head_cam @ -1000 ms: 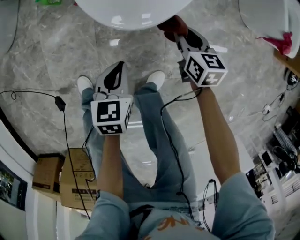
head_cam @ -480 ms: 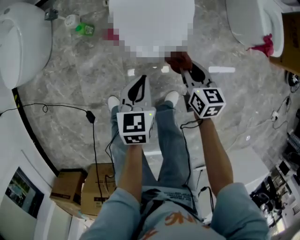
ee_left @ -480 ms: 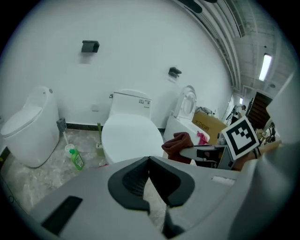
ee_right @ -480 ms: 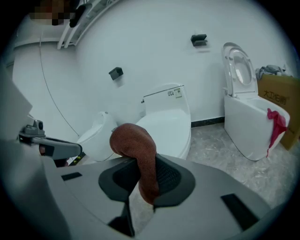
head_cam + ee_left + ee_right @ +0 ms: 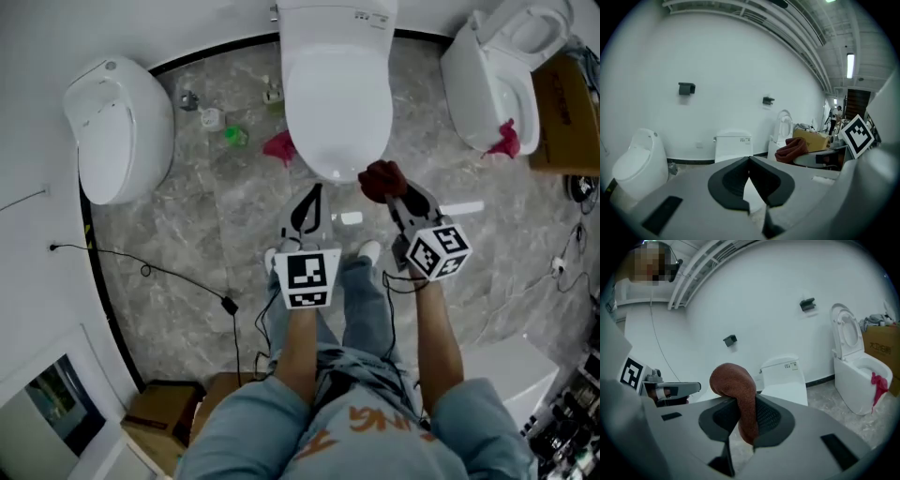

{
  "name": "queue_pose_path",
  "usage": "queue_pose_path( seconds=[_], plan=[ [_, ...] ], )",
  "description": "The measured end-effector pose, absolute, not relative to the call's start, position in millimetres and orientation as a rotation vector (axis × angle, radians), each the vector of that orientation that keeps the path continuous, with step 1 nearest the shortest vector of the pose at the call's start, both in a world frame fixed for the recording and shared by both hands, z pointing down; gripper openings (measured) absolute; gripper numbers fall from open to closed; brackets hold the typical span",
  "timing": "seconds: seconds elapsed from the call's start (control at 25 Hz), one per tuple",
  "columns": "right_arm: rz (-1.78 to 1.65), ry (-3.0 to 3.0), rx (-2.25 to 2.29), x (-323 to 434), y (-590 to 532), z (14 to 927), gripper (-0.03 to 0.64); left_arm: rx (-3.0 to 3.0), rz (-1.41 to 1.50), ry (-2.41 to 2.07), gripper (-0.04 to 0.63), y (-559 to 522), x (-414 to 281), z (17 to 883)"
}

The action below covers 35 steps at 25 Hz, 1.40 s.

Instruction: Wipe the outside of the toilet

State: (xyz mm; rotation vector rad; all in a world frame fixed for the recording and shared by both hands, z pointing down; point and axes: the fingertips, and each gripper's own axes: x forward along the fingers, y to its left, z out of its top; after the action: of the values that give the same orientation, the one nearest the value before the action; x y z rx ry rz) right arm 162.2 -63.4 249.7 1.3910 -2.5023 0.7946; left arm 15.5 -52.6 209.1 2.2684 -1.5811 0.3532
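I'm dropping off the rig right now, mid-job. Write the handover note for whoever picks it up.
Left gripper: jaws shut, empty, held up beside the right one.
Right gripper: jaws shut on the brown-red cloth, at the near end of the middle toilet, whose lid is down. Whether the cloth touches the toilet cannot be told.
Done: the cloth is gripped and brought to the toilet. No wiped area can be made out.
Left: wipe the toilet's outside, probably the near end first, then both sides.
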Motion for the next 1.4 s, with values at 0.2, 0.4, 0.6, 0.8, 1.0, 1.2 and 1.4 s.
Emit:
queue_pose_path(
  seconds=[0.2,0.4,0.6,0.8,1.0,1.2,1.4],
  plan=[
    [0.629,-2.592,1.493,151.8,-70.6,141.7,0.075,2.297,0.175,-1.647,-0.005,-53.6,-7.4,111.3],
    [0.544,-2.666,1.575,133.9,-70.6,56.6,0.075,2.410,0.054,-1.720,-0.005,-63.0,-20.6,19.8],
    [0.449,-2.740,1.556,110.3,-68.3,-3.8,0.077,2.506,-0.058,-1.748,-0.005,-70.4,-32.4,-51.9],
    [0.256,-2.729,1.601,106.7,-69.6,-44.6,0.077,2.546,-0.107,-1.697,-0.005,-65.1,-29.7,-72.5],
    [0.173,-2.676,1.720,121.1,-65.5,-60.3,0.077,2.546,-0.120,-1.759,-0.005,-63.0,-33.8,-79.8],
    [0.123,-2.653,1.744,121.0,-61.5,-63.4,0.078,2.563,-0.111,-1.750,-0.005,-61.6,-37.9,-80.6],
    [0.084,-2.660,1.729,116.6,-62.6,-65.5,0.080,2.561,-0.112,-1.734,-0.005,-64.7,-36.6,-77.5]
  ],
)
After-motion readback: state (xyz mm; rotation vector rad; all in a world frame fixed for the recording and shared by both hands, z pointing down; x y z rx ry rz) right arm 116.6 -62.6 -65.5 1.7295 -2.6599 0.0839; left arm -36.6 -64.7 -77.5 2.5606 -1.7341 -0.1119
